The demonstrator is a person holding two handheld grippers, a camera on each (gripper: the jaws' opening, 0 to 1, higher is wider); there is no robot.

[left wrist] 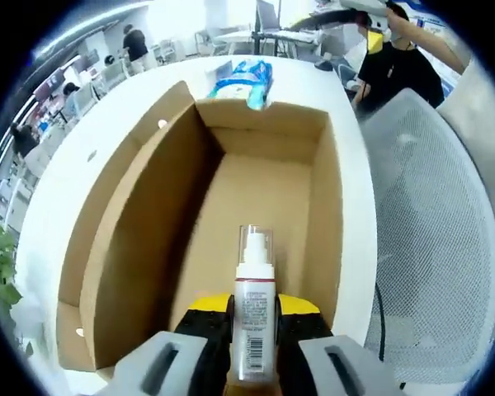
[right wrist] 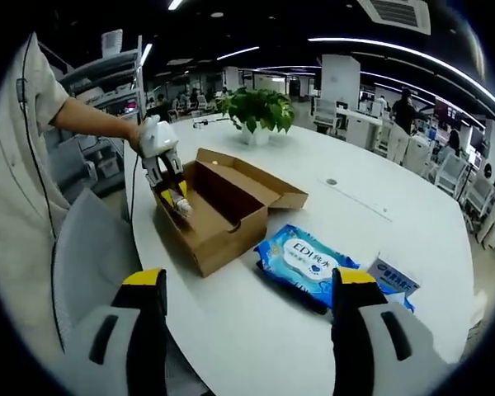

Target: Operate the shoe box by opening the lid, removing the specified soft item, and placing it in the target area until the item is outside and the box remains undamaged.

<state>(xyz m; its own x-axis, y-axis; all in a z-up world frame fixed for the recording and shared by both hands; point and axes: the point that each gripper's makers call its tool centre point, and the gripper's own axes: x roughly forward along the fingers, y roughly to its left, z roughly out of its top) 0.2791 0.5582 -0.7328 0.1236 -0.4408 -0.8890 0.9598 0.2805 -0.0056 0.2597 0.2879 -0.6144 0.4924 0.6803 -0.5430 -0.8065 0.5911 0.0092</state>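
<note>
In the left gripper view, my left gripper is shut on a white spray bottle with a clear cap and a barcode label. It hangs over the near end of the open brown shoe box, whose inside looks bare. The right gripper view shows the same box with its lid folded back, and the left gripper holding the bottle at the box's left end. My right gripper stands open and holds nothing, well short of the box. A blue wet-wipe pack lies on the table right of the box.
The white round table carries the blue pack beyond the box's far end, a smaller blue-white packet and a potted plant. A grey mesh chair stands at the table's edge. A person in black stands behind.
</note>
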